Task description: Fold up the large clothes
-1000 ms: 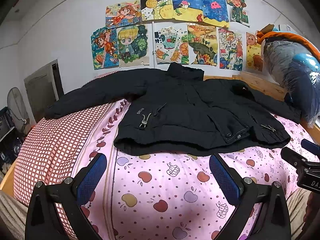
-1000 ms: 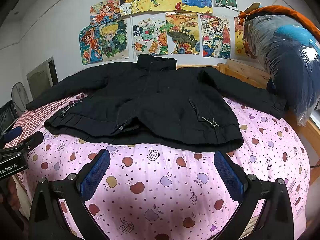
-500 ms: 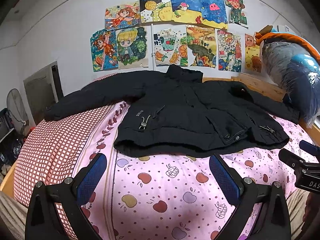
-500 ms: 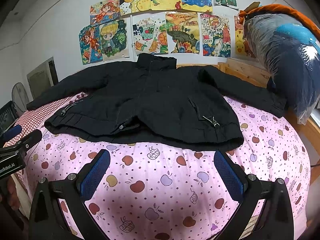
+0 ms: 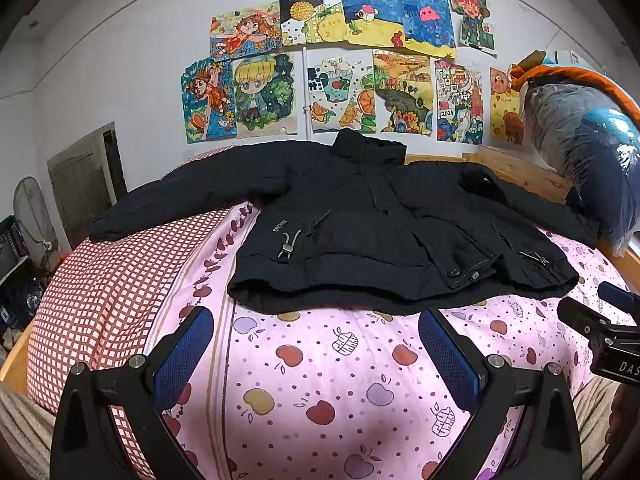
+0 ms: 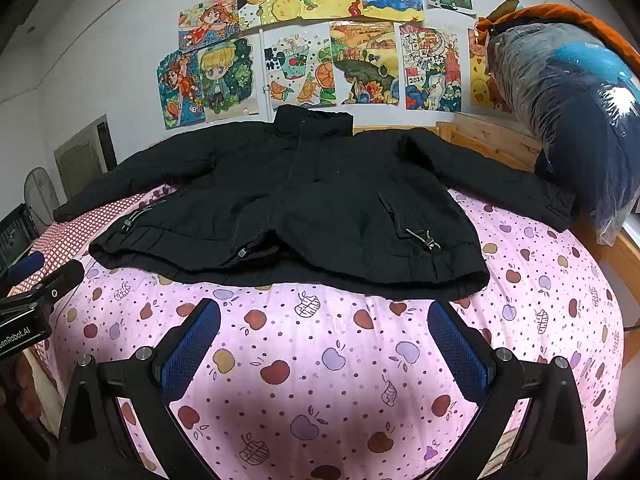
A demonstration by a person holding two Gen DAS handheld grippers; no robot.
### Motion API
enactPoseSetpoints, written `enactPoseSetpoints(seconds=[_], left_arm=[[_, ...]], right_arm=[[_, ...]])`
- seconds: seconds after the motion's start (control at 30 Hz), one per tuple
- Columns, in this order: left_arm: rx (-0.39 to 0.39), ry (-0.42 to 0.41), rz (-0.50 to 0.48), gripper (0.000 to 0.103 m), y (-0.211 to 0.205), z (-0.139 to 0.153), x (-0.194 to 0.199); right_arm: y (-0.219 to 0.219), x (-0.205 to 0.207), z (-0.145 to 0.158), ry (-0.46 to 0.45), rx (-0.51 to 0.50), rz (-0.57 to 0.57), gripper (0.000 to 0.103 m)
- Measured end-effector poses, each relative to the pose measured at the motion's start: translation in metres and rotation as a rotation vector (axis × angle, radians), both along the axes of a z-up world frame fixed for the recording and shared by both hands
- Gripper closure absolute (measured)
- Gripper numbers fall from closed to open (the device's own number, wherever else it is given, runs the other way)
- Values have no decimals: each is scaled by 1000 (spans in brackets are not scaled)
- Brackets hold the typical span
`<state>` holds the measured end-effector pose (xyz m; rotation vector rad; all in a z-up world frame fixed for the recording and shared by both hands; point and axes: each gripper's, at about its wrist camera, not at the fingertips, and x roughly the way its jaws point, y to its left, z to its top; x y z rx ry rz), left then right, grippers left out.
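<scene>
Black padded jacket [image 5: 360, 236]; pink apple-printed bedsheet [image 5: 320, 368]; red-and-white checked cover [image 5: 100, 292]; blue mesh gripper pads [image 5: 182, 358]; multicoloured wall drawings [image 5: 340, 76].

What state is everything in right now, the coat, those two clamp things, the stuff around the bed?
Black jacket: spread flat, front up, sleeves out, unfolded.
Left hand-held gripper: open, holding nothing, short of the hem.
Right hand-held gripper: open, holding nothing, short of the hem.
Pink apple-print bedcover: smooth under the jacket.
Bagged bedding: wrapped in clear plastic, piled at the bed's right end.
</scene>
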<state>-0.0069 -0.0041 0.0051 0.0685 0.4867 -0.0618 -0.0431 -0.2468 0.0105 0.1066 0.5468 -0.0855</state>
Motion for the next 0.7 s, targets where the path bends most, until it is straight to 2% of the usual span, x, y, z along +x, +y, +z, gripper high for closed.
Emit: enactPoseSetpoints(seconds=[0.7], left_arm=[[4, -12, 11, 0, 3, 3, -3]], right_arm=[[0, 1, 1, -4, -2, 1, 1]])
